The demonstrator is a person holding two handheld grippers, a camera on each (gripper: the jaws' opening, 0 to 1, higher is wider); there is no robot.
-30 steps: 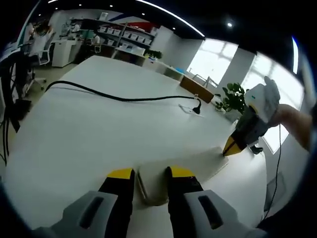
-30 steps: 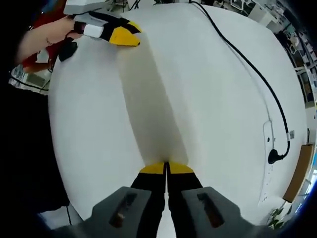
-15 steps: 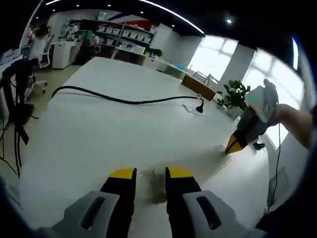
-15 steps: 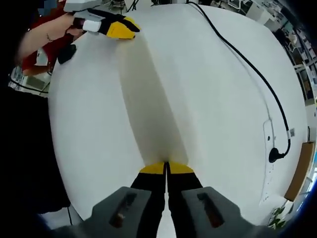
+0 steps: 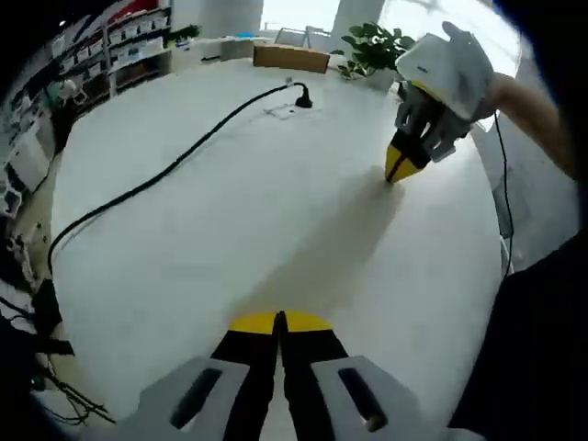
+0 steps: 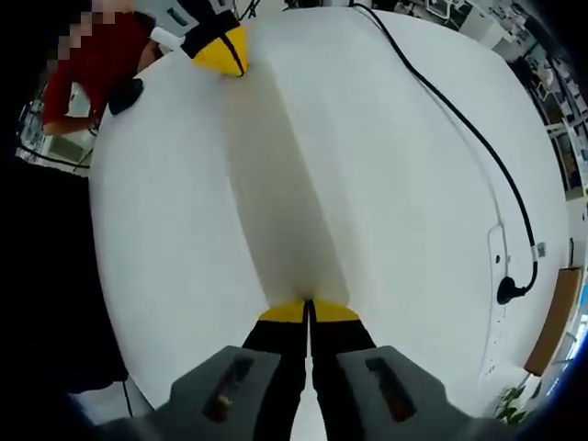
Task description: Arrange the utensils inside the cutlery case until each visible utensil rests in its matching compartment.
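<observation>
White table (image 5: 211, 230) is seen under both grippers, with a black cable (image 5: 165, 175) run across it to the far side. At the near end of a long cream case (image 6: 280, 211) the left gripper (image 5: 278, 322) is pressed together — its yellow tips meet at the case's edge. The right gripper (image 6: 308, 310) is likewise closed at the opposite end; whether either pinches the case cannot be told.

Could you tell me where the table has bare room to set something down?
Most of the white table is bare: the wide stretch between the long cream case and the black cable. It is tighter around each gripper at the case's ends.
</observation>
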